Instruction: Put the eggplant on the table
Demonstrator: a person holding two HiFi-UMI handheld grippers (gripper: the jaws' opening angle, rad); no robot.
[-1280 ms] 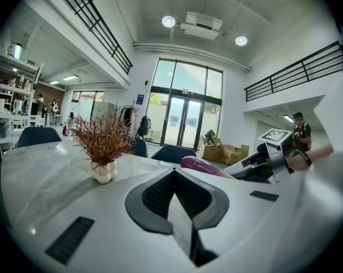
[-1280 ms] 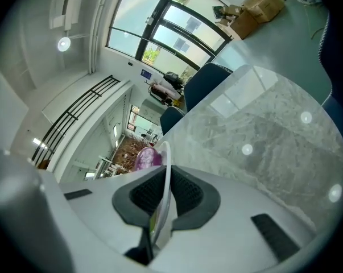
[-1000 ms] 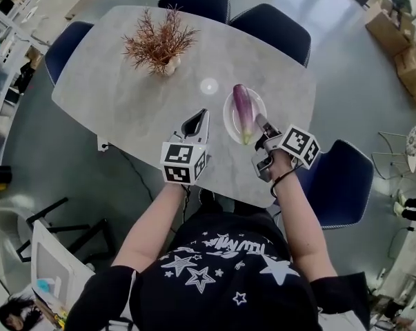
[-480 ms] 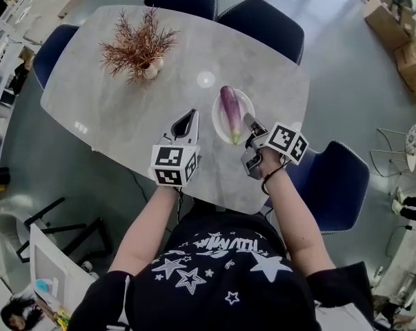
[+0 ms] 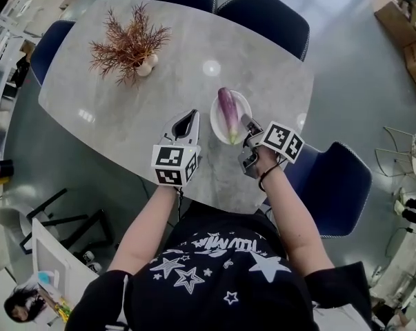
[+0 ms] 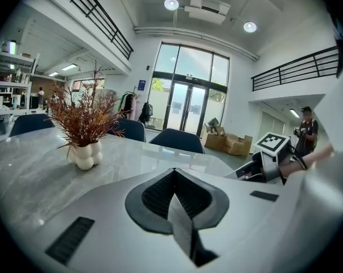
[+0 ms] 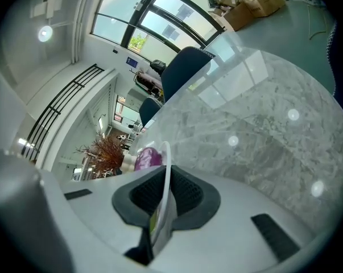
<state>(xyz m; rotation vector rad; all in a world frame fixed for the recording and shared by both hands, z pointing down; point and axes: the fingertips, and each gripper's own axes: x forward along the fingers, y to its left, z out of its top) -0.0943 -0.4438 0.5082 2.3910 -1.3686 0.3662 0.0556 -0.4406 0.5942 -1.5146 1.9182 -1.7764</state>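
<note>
My right gripper [image 5: 246, 123] pinches the rim of the plate [image 5: 217, 120] bearing the eggplant [image 5: 228, 111] over the table [image 5: 125, 119] — left gripper [image 5: 187, 118] pressed shut, empty — so I judge only settling and release remain.

A grey marbled table [image 5: 125, 116] carries 2 things: a white vase [image 5: 144, 66] of dried reddish sprigs [image 5: 128, 41] toward its left end, and a white plate [image 5: 214, 116] near the front edge.
</note>
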